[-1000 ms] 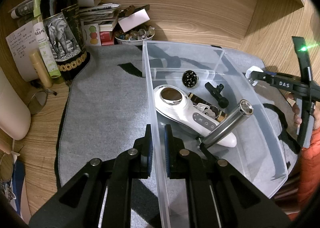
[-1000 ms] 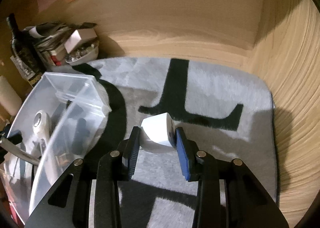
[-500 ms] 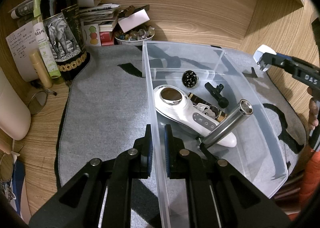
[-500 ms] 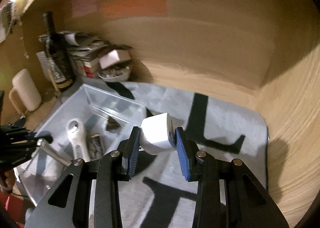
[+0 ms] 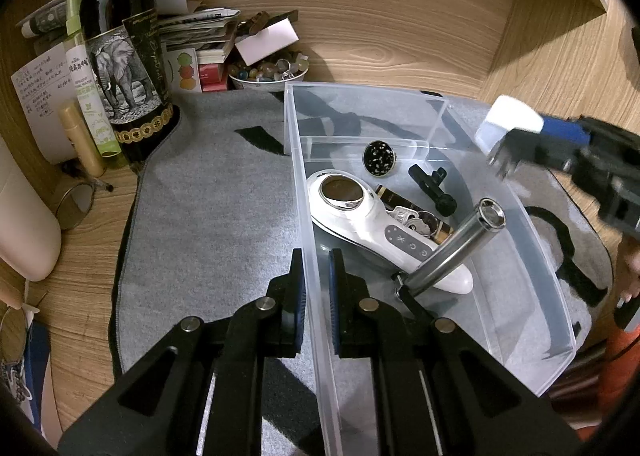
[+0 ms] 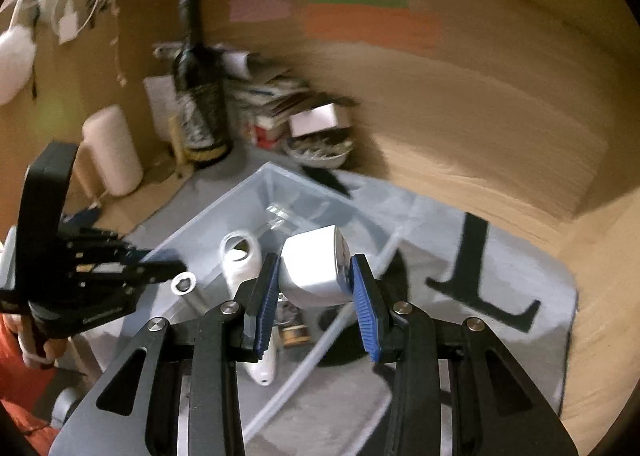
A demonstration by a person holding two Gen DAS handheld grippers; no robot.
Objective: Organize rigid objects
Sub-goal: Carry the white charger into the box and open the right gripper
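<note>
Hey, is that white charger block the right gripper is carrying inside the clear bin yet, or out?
Out. The white charger block sits clamped in the right gripper, held in the air above the clear bin.

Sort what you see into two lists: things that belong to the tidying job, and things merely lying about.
Job:
clear bin, its wall gripped by left claw
white charger in right claw
white handheld device
metal tube
keys
round black tin
black clip

Lying about:
wine bottle
bowl of stones
papers
</note>
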